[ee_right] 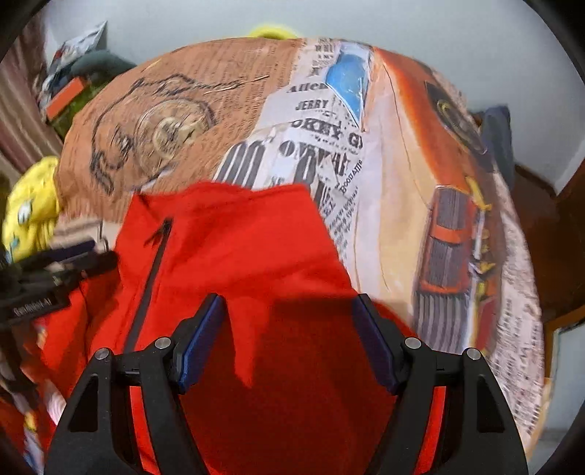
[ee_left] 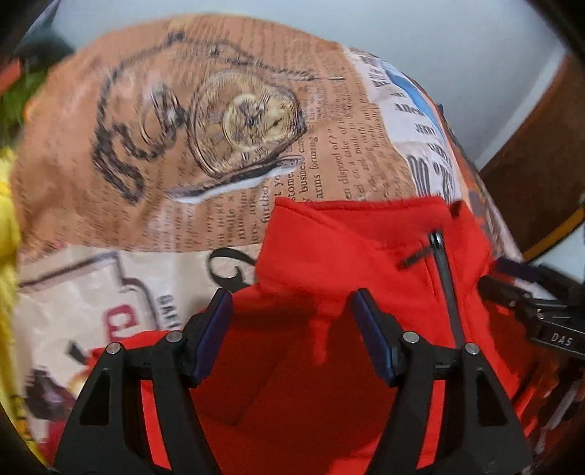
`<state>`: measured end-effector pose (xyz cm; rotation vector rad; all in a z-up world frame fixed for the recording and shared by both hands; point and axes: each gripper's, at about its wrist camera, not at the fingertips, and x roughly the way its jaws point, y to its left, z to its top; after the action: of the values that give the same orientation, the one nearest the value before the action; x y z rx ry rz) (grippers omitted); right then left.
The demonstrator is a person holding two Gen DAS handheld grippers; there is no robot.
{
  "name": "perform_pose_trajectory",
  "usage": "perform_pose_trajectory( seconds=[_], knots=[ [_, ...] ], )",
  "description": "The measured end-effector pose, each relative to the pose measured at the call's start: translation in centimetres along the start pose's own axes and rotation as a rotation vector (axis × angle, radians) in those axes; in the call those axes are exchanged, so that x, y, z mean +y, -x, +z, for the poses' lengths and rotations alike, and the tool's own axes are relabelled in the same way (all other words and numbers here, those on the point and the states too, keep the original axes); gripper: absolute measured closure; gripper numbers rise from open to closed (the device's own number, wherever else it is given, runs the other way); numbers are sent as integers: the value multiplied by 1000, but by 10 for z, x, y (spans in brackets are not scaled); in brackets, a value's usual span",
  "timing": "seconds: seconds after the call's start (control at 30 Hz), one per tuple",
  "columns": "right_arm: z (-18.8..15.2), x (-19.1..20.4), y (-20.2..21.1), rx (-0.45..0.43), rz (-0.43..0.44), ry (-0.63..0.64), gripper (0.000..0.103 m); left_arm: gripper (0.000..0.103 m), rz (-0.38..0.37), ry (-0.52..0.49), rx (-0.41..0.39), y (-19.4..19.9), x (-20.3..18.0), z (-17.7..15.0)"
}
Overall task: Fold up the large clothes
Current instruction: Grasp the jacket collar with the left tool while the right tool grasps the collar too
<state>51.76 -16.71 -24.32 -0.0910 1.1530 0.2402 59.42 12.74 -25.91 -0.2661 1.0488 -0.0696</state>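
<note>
Blue-padded fingers of the left claw stand released, apart above the red jacket; the right claw is likewise spread wide, gripping nothing. That jacket lies crumpled at the near edge of a bed, its dark zipper running down the chest, collar toward the bed's middle. To fold well, I judge each claw should pinch a single layer at a shoulder or hem corner, pull the cloth taut and flat, then bring the sides over evenly. A newspaper-print bedsheet covers the bed; a yellow plush toy sits at its left edge, pale wall behind.
</note>
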Motion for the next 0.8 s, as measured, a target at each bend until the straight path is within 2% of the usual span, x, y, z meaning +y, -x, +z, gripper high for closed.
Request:
perform_pose_trajectory(
  seconds=[0.2, 0.23, 0.3, 0.33, 0.37, 0.43, 0.5, 0.53, 0.6, 0.8],
  knots=[
    [9, -15, -14, 26, 123, -81, 34, 36, -78, 72, 37, -29, 4, 5],
    [6, -15, -12, 17, 131, -78, 38, 40, -91, 83, 36, -31, 4, 5],
    [3, -12, -9, -6, 147, -51, 49, 51, -107, 97, 24, -33, 5, 5],
    [2, -9, -7, -17, 145, -33, 54, 66, -102, 94, 18, -32, 5, 5],
    [2, -6, -5, -25, 146, -18, 63, 81, -95, 82, 14, -30, 3, 5],
    [-2, 3, 2, -33, 138, 24, 82, 95, -65, 63, 6, -22, 2, 5],
    [-3, 10, 11, -38, 124, 51, 92, 98, -30, 43, -11, -8, -3, 5],
    [-5, 13, 17, -43, 118, 59, 93, 98, -12, 31, -24, -1, -6, 6],
    [-4, 17, 28, -59, 115, 72, 94, 99, 20, -22, -70, 26, -13, 4],
    [-23, 31, 84, -121, 132, 113, 97, 99, 25, -155, -163, 109, -35, -24]
  ],
)
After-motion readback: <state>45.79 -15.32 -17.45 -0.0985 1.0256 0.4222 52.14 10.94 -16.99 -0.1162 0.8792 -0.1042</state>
